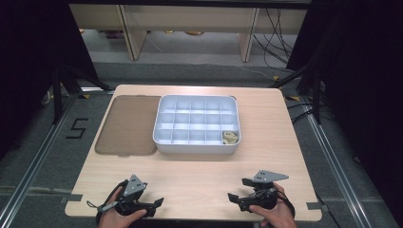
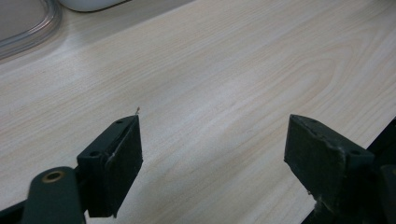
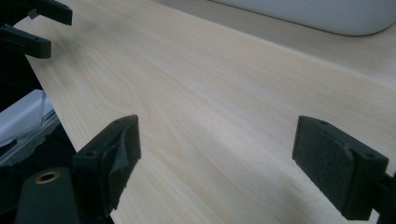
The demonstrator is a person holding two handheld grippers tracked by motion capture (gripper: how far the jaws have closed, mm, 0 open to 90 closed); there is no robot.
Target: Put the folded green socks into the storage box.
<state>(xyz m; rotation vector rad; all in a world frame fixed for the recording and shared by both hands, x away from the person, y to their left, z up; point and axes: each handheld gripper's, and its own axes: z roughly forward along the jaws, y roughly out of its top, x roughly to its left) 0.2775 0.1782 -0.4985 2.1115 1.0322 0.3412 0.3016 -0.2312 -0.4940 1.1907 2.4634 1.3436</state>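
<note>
Resting low over the near edge of the counter [image 1: 199, 185], left tongs [image 1: 159, 203] open with nothing between the jaws, right tongs [image 1: 231, 197] likewise open and empty, white compartment tray [image 1: 196, 148] mid-counter, well apart from both, brown lid [image 1: 127, 126] just left of it.

A pale wooden desk [image 1: 199, 180] stands on grey floor [image 1: 28, 152] marked with a black "5" [image 1: 77, 128]; cables [image 1: 275, 33] trail behind.
</note>
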